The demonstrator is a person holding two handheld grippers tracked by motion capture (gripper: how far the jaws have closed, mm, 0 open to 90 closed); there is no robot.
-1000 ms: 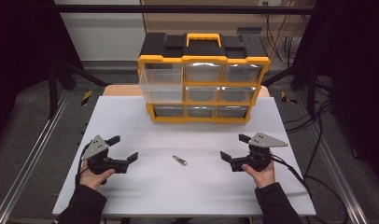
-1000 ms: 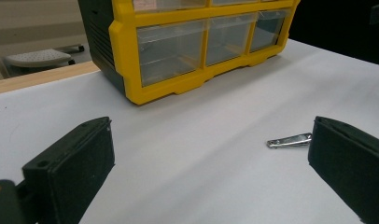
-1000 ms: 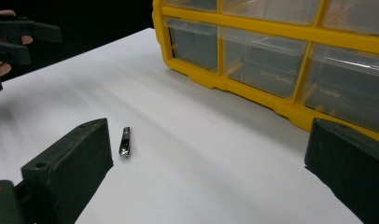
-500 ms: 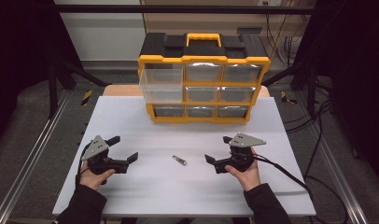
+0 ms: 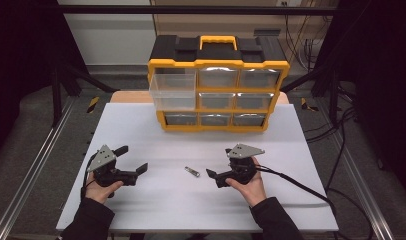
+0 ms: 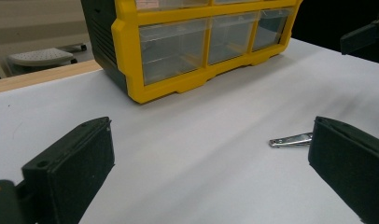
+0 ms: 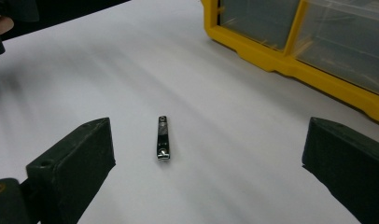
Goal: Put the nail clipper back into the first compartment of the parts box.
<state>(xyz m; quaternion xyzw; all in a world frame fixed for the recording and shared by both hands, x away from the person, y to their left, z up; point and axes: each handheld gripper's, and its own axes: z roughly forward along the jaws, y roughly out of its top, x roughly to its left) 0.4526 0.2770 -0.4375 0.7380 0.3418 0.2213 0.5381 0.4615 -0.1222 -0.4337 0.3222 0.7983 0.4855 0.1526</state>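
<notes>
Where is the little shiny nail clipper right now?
The nail clipper lies flat on the white table, between the two grippers, nearer the right gripper, in front of the yellow drawer organizer.

nail clipper [image 7: 162, 138]: shiny polished metal | organizer box [image 5: 218, 85]: glossy yellow + black plastic, drawers clear see-through plastic | table [image 5: 141, 125]: smooth matt white top, bare wood edge behind | gripper pads [image 7: 71, 168]: matt black, kinda rubbery looking

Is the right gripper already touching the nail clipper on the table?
Apart. In the right gripper view, the nail clipper lies on bare white table ahead of the open right gripper, clear of both jaws.
</notes>
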